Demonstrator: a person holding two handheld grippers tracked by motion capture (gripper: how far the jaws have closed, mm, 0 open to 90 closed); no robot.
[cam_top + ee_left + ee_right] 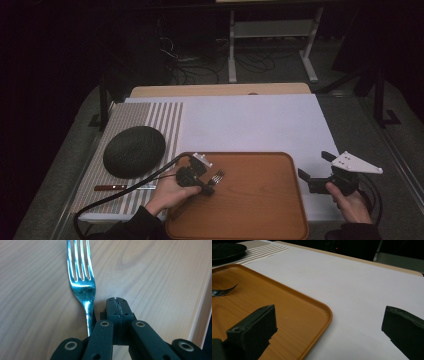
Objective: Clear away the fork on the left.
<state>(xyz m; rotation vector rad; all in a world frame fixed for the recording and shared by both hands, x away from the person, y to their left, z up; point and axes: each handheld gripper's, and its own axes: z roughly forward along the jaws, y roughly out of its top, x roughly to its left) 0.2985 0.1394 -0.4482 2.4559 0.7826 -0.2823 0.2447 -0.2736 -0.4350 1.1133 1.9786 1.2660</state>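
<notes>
My left tool point(117, 302) is fully closed beside the fork point(82, 287), gripping nothing; right tool point(320, 172) wide. Dragging could skid the fork across the tray point(260, 210).

Setting: dim lab or recording room staged as a dining place. At 12 o'clock, tangled black floor cables point(200, 67) and a white metal bench frame point(272, 37). At 6 o'clock, a wood-grain orange tray point(260, 210); at 9 o'clock, a striped beige placemat point(150, 117) on a white table sheet point(250, 125).
</notes>
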